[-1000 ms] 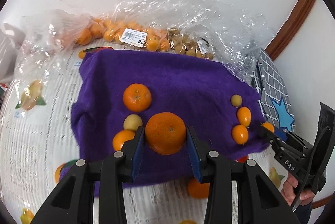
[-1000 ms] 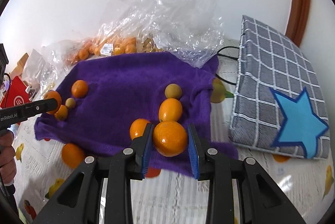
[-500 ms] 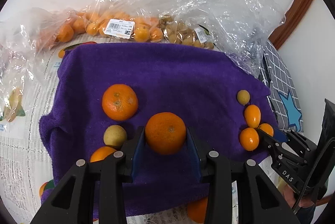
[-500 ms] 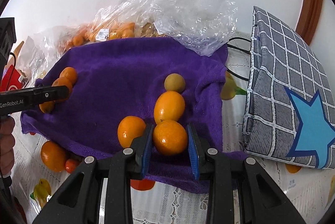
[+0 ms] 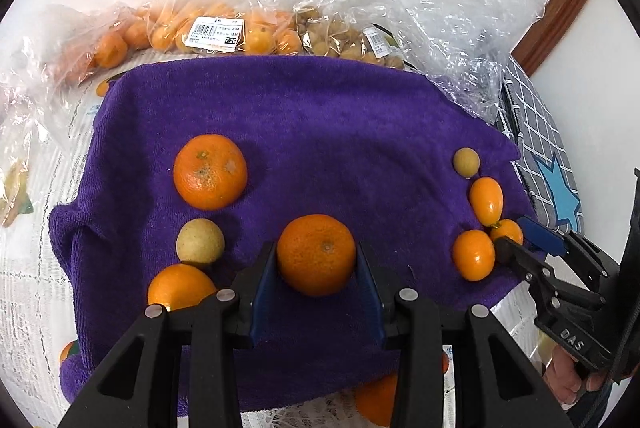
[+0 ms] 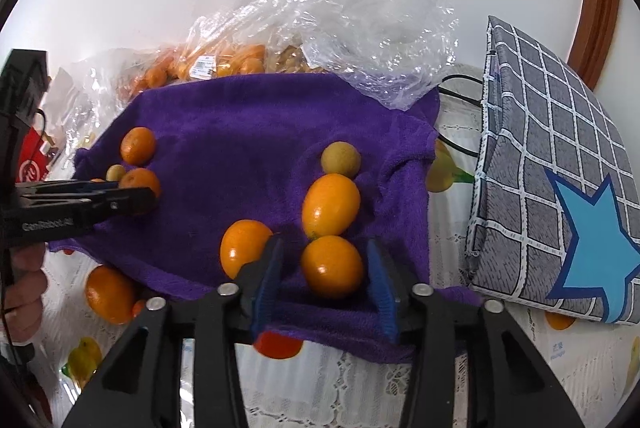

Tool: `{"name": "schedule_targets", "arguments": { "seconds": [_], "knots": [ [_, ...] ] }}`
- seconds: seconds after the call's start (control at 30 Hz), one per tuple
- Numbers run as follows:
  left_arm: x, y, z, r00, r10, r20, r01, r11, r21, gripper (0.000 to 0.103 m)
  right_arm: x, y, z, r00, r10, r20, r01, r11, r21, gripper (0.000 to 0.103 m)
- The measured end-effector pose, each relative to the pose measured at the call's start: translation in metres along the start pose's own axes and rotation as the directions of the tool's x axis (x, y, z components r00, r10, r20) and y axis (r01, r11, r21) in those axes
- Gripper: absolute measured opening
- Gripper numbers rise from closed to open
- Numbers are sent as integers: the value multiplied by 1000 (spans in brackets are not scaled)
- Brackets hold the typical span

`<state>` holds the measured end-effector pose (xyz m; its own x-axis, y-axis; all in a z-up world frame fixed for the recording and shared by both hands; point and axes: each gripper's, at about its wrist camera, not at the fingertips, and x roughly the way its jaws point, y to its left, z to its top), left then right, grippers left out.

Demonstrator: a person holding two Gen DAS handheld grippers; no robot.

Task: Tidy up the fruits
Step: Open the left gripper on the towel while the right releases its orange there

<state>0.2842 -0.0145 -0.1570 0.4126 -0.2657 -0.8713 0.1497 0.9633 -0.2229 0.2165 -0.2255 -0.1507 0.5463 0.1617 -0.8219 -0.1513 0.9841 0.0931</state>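
A purple towel [image 5: 320, 132] lies spread on the table. My left gripper [image 5: 316, 262] is shut on a mandarin [image 5: 316, 254] low over the towel's near part. Beside it lie another mandarin [image 5: 210, 170], a tan round fruit [image 5: 200, 242] and an orange fruit [image 5: 180, 286]. At the towel's right end my right gripper [image 6: 330, 268] is opening. A kumquat [image 6: 332, 266] sits on the towel [image 6: 224, 132] between its jaws, with a gap on each side. Two more kumquats [image 6: 330, 204] [image 6: 244, 242] and a small tan fruit [image 6: 341, 158] lie close by.
Clear bags of fruit [image 5: 224, 32] and crumpled plastic [image 6: 360, 8] line the far edge by the wall. A grey checked pouch with a blue star [image 6: 560, 188] lies at the right. Loose fruits [image 6: 108, 294] [image 6: 278, 346] rest off the towel's near edge.
The right jaws have parted from the kumquat they were gripping, and it now rests on the towel. The left gripper, still holding its mandarin, came down and in over the towel.
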Motion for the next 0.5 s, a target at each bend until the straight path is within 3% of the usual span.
{"name": "schedule_targets", "arguments": {
  "seconds": [0.13, 0.5],
  "knots": [
    [-1, -2, -2, 1000, -12, -11, 12, 1000, 2, 37, -8, 6, -2, 1000, -16, 18, 16, 1000, -10, 57],
    [-49, 1, -10, 997, -24, 68, 24, 1000, -7, 47, -39, 2, -5, 998, -54, 41, 52, 998, 44, 58]
  ]
}}
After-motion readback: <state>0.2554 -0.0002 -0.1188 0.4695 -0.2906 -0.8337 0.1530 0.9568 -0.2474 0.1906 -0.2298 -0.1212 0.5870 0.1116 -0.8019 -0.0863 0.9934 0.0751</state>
